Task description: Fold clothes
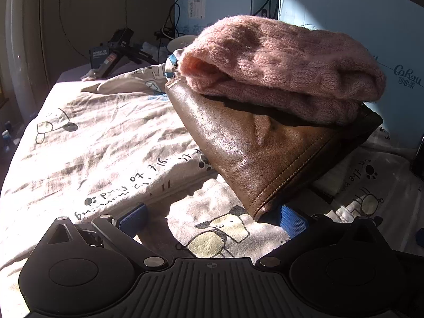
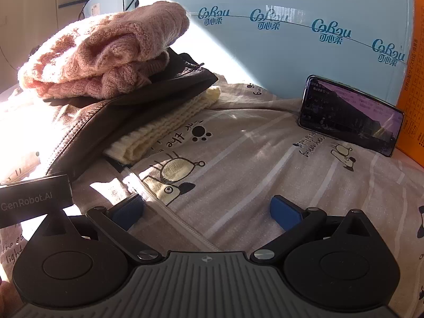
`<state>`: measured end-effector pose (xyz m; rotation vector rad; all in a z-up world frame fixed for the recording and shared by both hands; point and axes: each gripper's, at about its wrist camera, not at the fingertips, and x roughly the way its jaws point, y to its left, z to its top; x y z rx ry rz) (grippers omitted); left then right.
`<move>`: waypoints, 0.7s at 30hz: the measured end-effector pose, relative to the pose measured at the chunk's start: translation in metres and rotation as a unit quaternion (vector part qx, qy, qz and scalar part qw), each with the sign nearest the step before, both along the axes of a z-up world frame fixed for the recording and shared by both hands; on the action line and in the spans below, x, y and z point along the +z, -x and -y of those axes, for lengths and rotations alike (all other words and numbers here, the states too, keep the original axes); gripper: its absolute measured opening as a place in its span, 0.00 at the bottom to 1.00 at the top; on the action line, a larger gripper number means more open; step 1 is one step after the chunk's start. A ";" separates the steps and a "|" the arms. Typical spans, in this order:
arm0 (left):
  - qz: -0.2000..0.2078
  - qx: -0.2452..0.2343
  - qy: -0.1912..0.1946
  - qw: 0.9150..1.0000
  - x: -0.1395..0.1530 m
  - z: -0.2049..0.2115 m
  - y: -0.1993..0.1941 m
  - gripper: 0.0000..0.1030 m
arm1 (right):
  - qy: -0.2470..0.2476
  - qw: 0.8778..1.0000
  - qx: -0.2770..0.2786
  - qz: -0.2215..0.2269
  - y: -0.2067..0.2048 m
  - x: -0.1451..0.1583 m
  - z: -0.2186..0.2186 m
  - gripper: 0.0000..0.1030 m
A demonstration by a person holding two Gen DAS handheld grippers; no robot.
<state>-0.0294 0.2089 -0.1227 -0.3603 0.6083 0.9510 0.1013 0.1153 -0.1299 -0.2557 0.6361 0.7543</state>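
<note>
Big picture first: the printed bedsheet [image 2: 265, 159], dogs and paw prints all over it, fills both views, and on it sits the pile that tells the story. Lowest in that stack is a brown leather garment [image 1: 251, 145], glossy, its stitched hem jutting toward the left camera. On top of the leather rests a pink knit sweater [image 1: 278, 61], fuzzy and cable-patterned, doubled over into a thick bundle. Tucked under the leather's far edge, a cream ribbed knit [image 2: 164, 124] pokes out, also folded. By my reading, three pieces look folded and stacked; no loose garment shows, so little may be left, though what lies outside these views I cannot say. Beyond the stack, a pale blue carton [image 2: 291, 39] backs the scene, a phone [image 2: 349, 116] leaning against it. Left gripper [image 1: 212, 220] is spread wide, holding nothing, just before the leather hem. Right gripper [image 2: 206, 209] is likewise wide and empty, over bare sheet beside the stack.
</note>
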 end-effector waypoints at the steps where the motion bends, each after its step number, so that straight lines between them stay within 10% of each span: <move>1: 0.000 0.001 0.004 1.000 -0.001 -0.001 0.000 1.00 | 0.000 1.000 0.000 0.000 0.000 0.000 0.000 1.00; 21: -0.006 0.006 -0.002 1.000 -0.002 0.000 -0.001 1.00 | 0.002 1.000 0.000 0.002 0.000 0.000 0.000 1.00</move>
